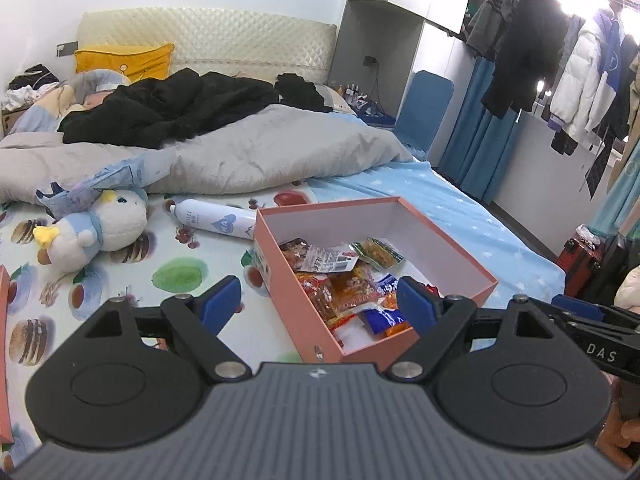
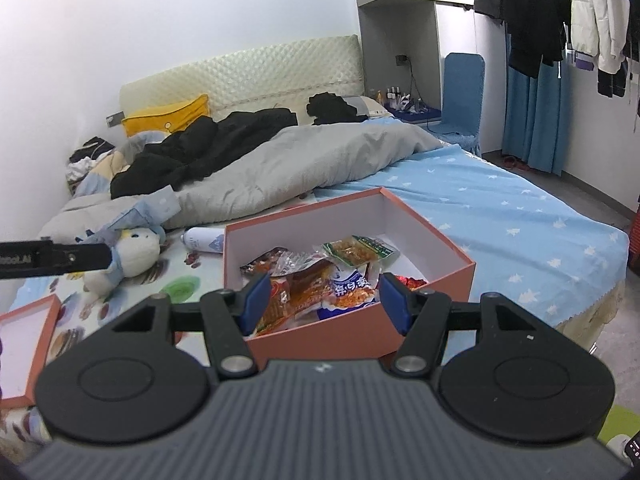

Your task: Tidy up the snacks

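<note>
Pink box (image 2: 420,292) on the bed (image 2: 520,216), snack packets (image 2: 344,280) heaped inside at its near end; left tongs (image 1: 320,304) and right tongs (image 2: 320,300) both spread wide, gripping nothing, poised above that heap, presumably for sorting; lid (image 2: 24,344) lies left of box.

The left gripper (image 1: 320,304) hung level with its blue-padded jaws spread wide and empty. The right gripper (image 2: 322,300) sat beside it, equally wide and empty.
</note>
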Tool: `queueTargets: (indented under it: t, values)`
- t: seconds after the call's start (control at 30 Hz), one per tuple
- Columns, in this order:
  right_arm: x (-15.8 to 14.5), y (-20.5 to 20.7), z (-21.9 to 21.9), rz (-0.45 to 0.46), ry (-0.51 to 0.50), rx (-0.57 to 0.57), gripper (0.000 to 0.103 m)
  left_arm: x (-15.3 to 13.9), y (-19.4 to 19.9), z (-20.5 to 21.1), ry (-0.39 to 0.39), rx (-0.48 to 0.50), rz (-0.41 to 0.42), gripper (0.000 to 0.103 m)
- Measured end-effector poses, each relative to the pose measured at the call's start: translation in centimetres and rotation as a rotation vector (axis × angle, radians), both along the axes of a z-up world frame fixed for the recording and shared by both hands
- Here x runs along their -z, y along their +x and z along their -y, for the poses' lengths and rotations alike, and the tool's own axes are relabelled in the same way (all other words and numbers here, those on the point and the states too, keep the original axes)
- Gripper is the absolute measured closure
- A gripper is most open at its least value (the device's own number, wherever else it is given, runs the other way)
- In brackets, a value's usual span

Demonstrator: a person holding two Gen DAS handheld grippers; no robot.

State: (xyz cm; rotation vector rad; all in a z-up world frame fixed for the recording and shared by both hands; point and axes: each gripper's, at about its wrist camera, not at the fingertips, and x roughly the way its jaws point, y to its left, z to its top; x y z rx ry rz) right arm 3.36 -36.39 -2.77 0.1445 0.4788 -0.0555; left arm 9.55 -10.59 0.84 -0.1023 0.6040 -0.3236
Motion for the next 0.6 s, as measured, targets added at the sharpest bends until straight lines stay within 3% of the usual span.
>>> queueTargets:
  t: [0.47,0.6]
  values:
    - [0.1,0.2,0.4,-0.003,0.028,0.009,0.04,0.6,0.4,1.1,0.011,0.026,-0.031,0.015]
    - [0.3,0.3,0.6,-0.006,0.028,0.018,0.04,0.8,0.5,1.4,0.027,0.036,-0.046,0.005]
